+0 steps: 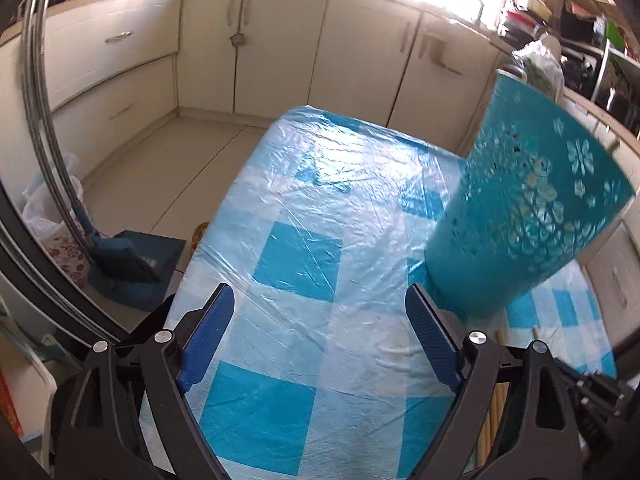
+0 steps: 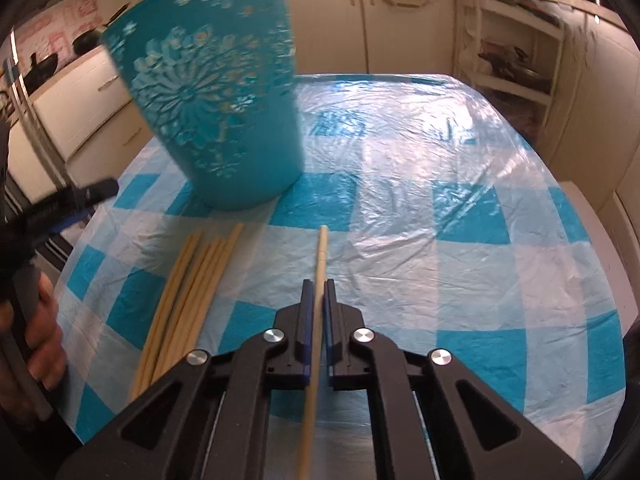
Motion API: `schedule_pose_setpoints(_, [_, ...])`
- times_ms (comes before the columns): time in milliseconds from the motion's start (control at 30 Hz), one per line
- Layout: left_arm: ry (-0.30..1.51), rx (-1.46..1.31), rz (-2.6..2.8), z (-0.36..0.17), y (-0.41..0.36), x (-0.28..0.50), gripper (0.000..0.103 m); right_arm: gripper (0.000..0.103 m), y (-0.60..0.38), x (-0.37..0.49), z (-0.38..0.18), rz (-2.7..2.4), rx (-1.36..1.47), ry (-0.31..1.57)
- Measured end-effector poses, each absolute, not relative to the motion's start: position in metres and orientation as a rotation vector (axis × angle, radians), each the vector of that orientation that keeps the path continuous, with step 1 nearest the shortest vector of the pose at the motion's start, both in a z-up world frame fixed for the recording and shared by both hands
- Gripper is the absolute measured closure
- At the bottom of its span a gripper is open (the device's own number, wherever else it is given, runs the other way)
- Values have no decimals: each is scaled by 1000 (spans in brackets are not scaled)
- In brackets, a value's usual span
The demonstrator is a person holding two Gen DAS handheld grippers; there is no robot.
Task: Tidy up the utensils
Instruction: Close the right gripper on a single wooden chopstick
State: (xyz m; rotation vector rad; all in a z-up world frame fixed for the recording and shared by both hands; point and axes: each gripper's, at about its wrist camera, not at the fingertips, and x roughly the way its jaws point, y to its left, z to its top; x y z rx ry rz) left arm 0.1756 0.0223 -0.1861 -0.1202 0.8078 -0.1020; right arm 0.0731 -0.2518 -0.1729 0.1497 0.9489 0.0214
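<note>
A teal cup-shaped holder with cut-out flower patterns [image 2: 216, 104] stands on the blue-and-white checked tablecloth [image 2: 440, 248]; it also shows in the left wrist view [image 1: 528, 196] at the right. My right gripper [image 2: 319, 284] is shut on a single pale wooden chopstick [image 2: 320, 256], which points toward the holder's base. Several more chopsticks [image 2: 192, 292] lie on the cloth to its left; their ends show in the left wrist view [image 1: 496, 408]. My left gripper [image 1: 320, 300] is open and empty, left of the holder, above the cloth.
Cream kitchen cabinets [image 1: 280, 48] surround the table. A dustpan and brush [image 1: 128, 264] and plastic bags [image 1: 52, 216] sit on the floor at the left. An open shelf unit [image 2: 516, 52] stands beyond the table's far right. The left gripper appears at the right wrist view's left edge [image 2: 60, 208].
</note>
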Motion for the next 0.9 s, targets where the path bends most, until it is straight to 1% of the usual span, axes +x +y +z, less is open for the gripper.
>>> schedule_pose_setpoints(67, [793,-110,-106,-185,21,174,16,97,-253,73,-172,28,156,962])
schedule_pose_setpoints(300, [804,-70,-105,-183,10,172,16,96,-237,70,-173,39,48,972])
schedule_pose_setpoints(400, [802,-25,-110,-184,3,171,15,97,-235,70,-174,39,45,967])
schedule_pose_setpoints(667, [808,-22,-107,-184,1,173,14,98,-253,61,-169,55,206,944])
schedule_pose_setpoints(900, [813,-13,-105,-185,1,173,14,98,-272,47,-146,108,353,866])
